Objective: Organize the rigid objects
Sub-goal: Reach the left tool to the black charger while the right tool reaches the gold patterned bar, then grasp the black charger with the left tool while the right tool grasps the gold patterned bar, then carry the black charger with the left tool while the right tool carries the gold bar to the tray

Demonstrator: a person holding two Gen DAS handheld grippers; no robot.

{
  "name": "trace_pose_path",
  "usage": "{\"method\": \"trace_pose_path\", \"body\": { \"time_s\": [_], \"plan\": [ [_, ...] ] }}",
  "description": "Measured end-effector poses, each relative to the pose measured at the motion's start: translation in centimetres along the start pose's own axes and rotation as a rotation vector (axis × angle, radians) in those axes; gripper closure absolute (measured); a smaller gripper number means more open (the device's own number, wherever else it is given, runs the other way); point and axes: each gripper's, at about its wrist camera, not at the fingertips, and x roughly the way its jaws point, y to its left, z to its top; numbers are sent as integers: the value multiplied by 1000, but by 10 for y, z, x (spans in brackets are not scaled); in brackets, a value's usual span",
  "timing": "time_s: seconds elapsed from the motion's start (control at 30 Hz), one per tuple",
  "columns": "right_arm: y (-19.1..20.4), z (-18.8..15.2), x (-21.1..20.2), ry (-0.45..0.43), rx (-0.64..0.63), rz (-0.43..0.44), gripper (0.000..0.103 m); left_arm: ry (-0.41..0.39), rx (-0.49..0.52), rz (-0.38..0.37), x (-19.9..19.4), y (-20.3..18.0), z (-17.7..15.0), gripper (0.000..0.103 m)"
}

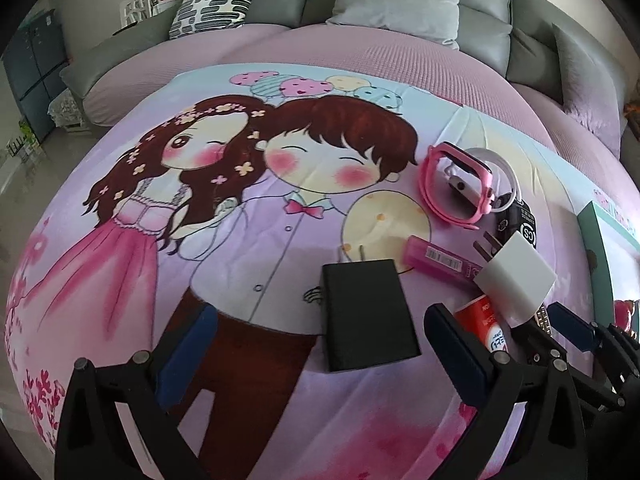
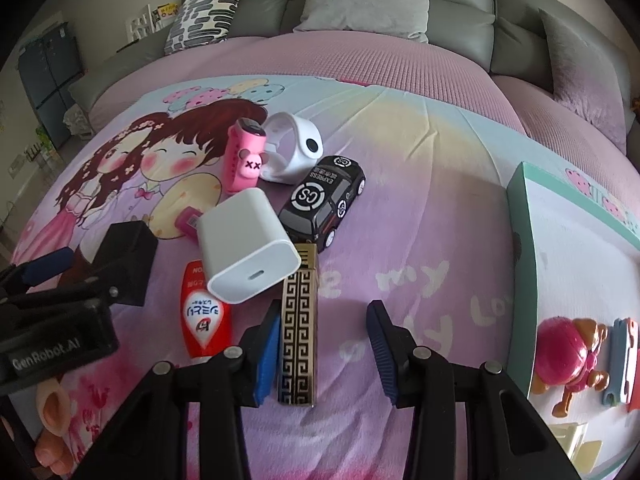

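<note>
Small objects lie on a cartoon-print bedspread. My left gripper is open around a black charger, jaws on each side, apart from it. My right gripper is open; a gold-and-black patterned lighter lies between its fingers, next to the left pad. A white charger rests on a red tube. A black toy car, a pink watch, a white watch band and a pink case lie behind.
A green-rimmed white tray at the right holds a pink toy figure and other small pieces. A grey sofa with cushions stands behind the bed. My left gripper shows in the right wrist view.
</note>
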Motion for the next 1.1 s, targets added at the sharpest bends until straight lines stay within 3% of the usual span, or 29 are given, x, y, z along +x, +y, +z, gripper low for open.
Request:
{"method": "trace_pose_path", "body": {
  "time_s": [0.03,0.13,0.2,0.27,0.77,1.1],
  "plan": [
    [2,0,-1,-4,-7,3,66,0,2,4,1,-1,0,3],
    [4,-2,-2,-10,-15,5,74,1,17,3,1,-5,0,25],
    [4,-3,-3,-10,-12,12,81,6,27,-13,1,-7,0,35],
    [3,-4,-5,-11,-9,18,86,-2,41,-25,-1,-10,0,58],
    [-17,-33,-29,-4,74,62,86,4,40,-55,-28,-12,-25,60],
    [-38,-44,-81,-96,142,105,86,-43,39,-89,-73,-26,-32,60]
  ]
}}
